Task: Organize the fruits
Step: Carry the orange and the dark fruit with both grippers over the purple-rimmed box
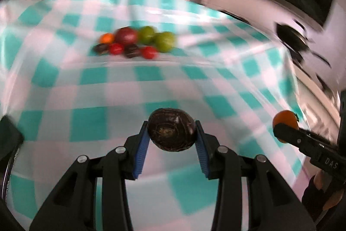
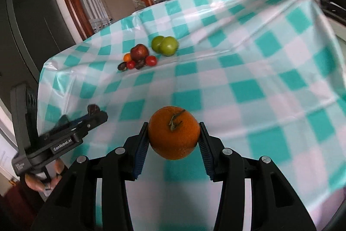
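Over the near edge of the tabletop: I hold both grippers above the teal-and-white checked plastic cloth (image 2: 248,88), each with a fruit lifted clear of it.
Left gripper (image 1: 172,133): jaws pinching a dark brown, wrinkled oval fruit (image 1: 172,132) by its two ends, its long axis lying across from pad to pad.
Right gripper (image 2: 174,138): jaws clamped on a round orange citrus fruit with a green stem (image 2: 174,132), stem facing up towards me.
Where the rest lies: the fruit cluster (image 2: 149,53) sits straight ahead of both grippers, well apart from them, towards the far edge of the tabletop.
Cluster make-up: two green round fruits (image 2: 165,46) on its right, a dark red plum-like fruit (image 2: 139,52) with a small orange fruit (image 2: 127,56), small red ones and dark brown ones on its left.
Deciding relation: I judge the left gripper better lined up with the dark brown ones; the small orange fruit also sits on the cluster's left, so my right gripper would have to cross over.
Risk: blur in the left view leaves spacing there uncertain.
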